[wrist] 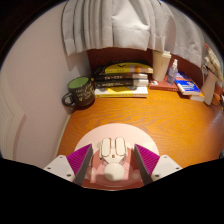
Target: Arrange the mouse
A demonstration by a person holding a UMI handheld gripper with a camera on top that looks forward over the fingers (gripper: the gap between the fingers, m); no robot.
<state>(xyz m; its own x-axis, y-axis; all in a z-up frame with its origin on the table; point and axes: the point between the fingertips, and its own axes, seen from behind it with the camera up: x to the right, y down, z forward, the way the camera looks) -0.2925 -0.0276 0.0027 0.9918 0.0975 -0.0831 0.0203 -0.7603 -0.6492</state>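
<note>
A small white and pale pink mouse lies on a round pale pink mat on the orange wooden desk. It sits between my gripper's two fingers, with its buttons pointing away from me. The magenta finger pads stand at either side of the mouse with a narrow gap on each side. The gripper is open and low over the mat.
A dark mug with a green top stands at the back left. A stack of books lies against the back wall under a white curtain. A bottle and small boxes crowd the back right.
</note>
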